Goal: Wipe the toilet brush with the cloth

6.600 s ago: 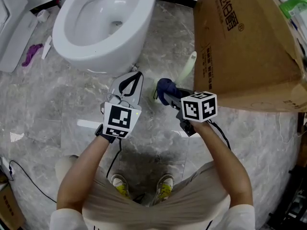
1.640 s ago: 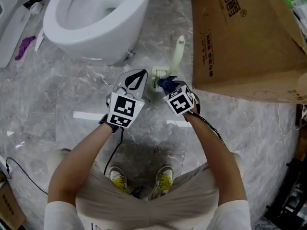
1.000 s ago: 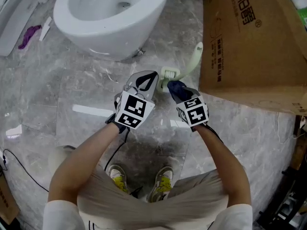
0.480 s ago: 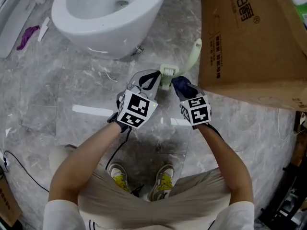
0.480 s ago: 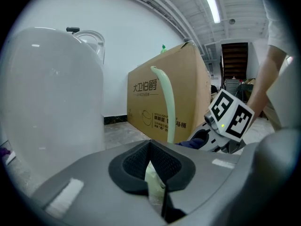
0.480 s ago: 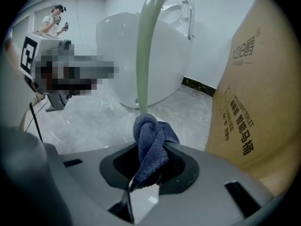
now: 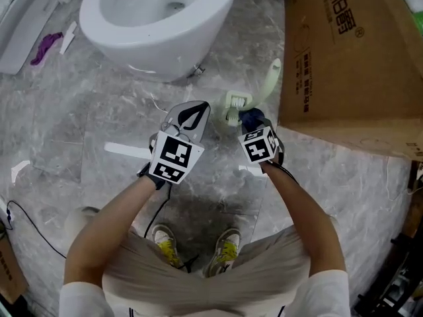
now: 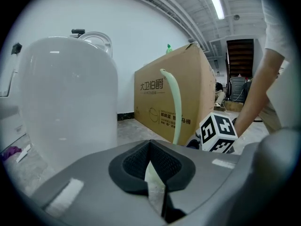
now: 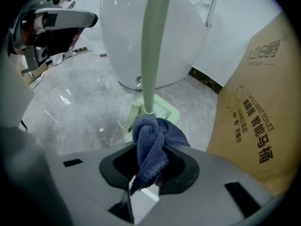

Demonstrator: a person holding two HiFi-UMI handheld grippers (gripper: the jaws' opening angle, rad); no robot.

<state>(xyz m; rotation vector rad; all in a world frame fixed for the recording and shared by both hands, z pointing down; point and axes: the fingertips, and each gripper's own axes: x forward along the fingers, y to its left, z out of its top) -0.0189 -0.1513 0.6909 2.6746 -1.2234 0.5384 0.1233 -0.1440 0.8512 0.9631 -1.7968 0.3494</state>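
Blue cloth (image 9: 151, 134): knotted, ribbed pile, pinched between the jaws of the right gripper (image 9: 149, 161); its front fold touches the foot of the brush handle.
Toilet brush (image 9: 153, 46): pale green, smooth curved plastic handle, standing directly ahead of the right gripper in a square pale green holder (image 9: 155, 111) on the floor.
Left gripper (image 7: 191, 113): jaws pressed together on nothing, just beside the holder, not touching it.
Floor (image 7: 79, 131): grey, veined, glossy marble.
Toilet (image 7: 158, 18): white glossy bowl beyond the brush.
Cardboard box (image 7: 350, 58): brown, printed, close on the brush's right.
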